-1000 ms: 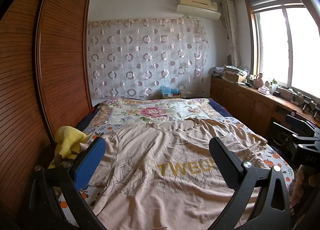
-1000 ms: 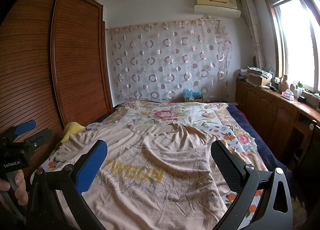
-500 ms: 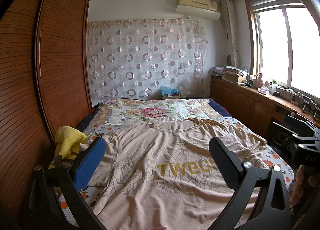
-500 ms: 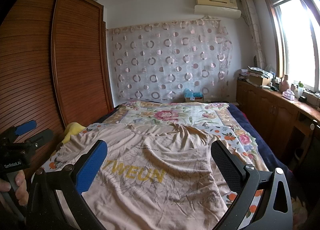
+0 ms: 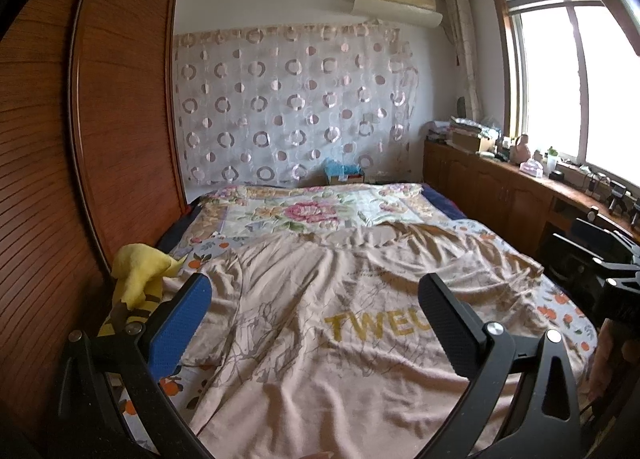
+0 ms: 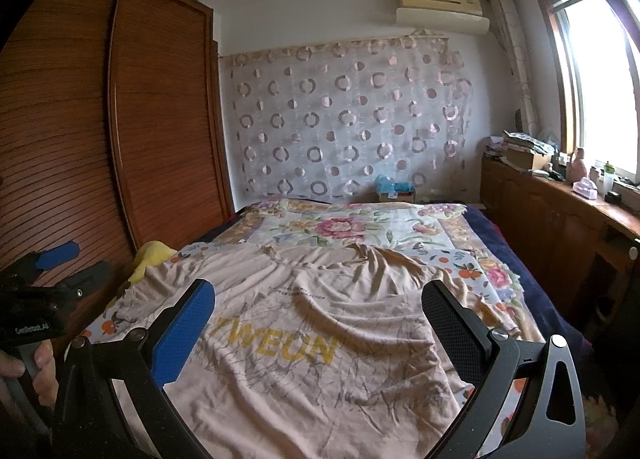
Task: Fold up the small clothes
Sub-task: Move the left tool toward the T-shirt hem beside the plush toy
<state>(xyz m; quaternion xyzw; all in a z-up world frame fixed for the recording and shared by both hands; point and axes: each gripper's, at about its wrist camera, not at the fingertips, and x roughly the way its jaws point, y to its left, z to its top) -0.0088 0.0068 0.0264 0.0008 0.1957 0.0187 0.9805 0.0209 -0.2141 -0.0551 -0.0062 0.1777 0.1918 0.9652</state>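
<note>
- Here, my left gripper (image 5: 314, 323) hovers with jaws spread wide and empty, framing the lower middle of its view.
- My right gripper (image 6: 318, 325) is likewise agape, holding nothing.
- The beige T-shirt (image 5: 320, 339) lies spread, wrinkled, across the frame's lower centre on the floral bed (image 5: 304, 211).
- A yellow plush toy (image 5: 138, 279) sits at left.

Both wrist views low over bed foot, facing 12 o'clock toward circle-print curtain (image 5: 296, 111). Left view sits nearer wardrobe (image 5: 120, 99). Shared: T-shirt (image 6: 320, 339), floral bedspread (image 6: 344, 227).
</note>
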